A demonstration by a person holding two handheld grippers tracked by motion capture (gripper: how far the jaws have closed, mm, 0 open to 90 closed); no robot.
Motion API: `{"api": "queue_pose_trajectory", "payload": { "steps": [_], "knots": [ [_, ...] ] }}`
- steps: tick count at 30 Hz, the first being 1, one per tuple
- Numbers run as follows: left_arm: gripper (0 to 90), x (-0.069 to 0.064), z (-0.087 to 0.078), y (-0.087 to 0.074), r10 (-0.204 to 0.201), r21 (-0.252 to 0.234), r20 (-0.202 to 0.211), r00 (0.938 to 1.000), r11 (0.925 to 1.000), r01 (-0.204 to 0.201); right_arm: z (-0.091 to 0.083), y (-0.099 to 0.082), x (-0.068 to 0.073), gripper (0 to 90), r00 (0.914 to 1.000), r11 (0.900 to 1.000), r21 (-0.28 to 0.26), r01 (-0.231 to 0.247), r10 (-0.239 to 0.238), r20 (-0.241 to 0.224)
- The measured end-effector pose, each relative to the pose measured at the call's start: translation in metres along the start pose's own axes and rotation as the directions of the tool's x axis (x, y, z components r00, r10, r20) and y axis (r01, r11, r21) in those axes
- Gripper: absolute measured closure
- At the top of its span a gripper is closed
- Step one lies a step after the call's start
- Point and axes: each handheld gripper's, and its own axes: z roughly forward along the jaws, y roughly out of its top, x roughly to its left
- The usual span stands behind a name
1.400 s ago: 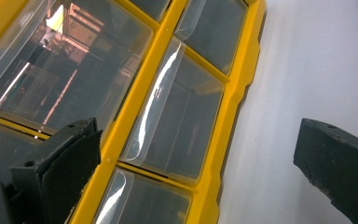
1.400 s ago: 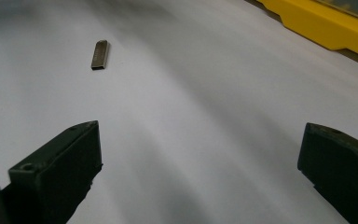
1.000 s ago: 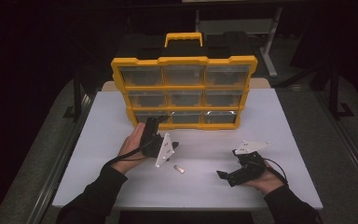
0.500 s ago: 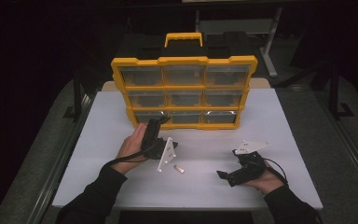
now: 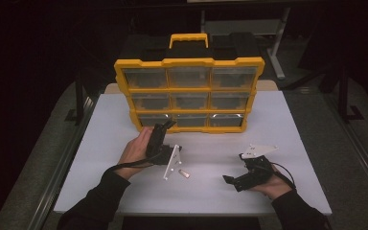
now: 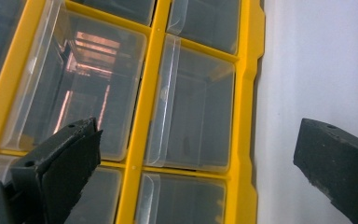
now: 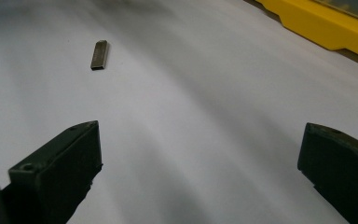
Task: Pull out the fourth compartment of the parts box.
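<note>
The left gripper has moved forward to the bottom-left drawer of the yellow organizer, jaws wide open and empty, likely to pull it, while the right gripper rests open on the bench near the small metal piece.

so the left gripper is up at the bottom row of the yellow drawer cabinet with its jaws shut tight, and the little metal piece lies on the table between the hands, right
Not quite: the left gripper is open, not shut. The left gripper view shows its two jaws standing wide apart in front of the yellow drawer cabinet. The rest holds: in the high view it is up at the bottom row, and the little metal piece lies on the table between the hands.
</note>
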Motion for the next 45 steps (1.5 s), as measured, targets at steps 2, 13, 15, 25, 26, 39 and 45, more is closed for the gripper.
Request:
{"api": "queue_pose_trajectory", "payload": {
  "steps": [2,13,15,25,26,39,45],
  "knots": [
    [0.1,-0.001,0.0,0.0,0.03,0.005,-0.01,0.9995,0.9995,-0.03,0.0,0.0,0.0,0.0,1.0,1.0,0.0,0.001,-0.001,0.0],
    [0.1,-0.003,-0.001,-0.001,0.069,0.016,-0.024,0.9973,0.9975,-0.069,0.0,0.0,0.0,0.0,1.0,1.0,0.0,0.0,0.0,0.0],
    [0.1,-0.003,-0.001,-0.001,0.074,0.021,-0.028,0.9969,0.9971,-0.073,0.0,0.0,0.0,0.0,1.0,1.0,-0.001,0.0,0.0,0.0],
    [0.0,0.0,-0.003,-0.005,0.08,0.031,-0.041,0.9959,0.9964,-0.079,0.0,0.0,0.0,0.0,1.0,1.0,-0.002,-0.001,0.001,0.002],
    [0.1,0.001,-0.003,-0.006,0.08,0.03,-0.044,0.9958,0.9964,-0.079,0.0,0.0,0.0,0.0,1.0,1.0,-0.002,-0.001,0.001,0.002],
    [0.1,0.006,-0.008,-0.015,0.077,0.052,-0.067,0.9948,0.9959,-0.074,0.0,0.0,0.0,0.0,1.0,1.0,-0.003,0.0,0.0,0.002],
    [0.1,0.009,-0.01,-0.019,0.086,0.066,-0.077,0.9933,0.9945,-0.081,-0.001,0.0,0.0,0.0,1.0,1.0,-0.004,-0.001,0.001,0.002]
  ]
}}
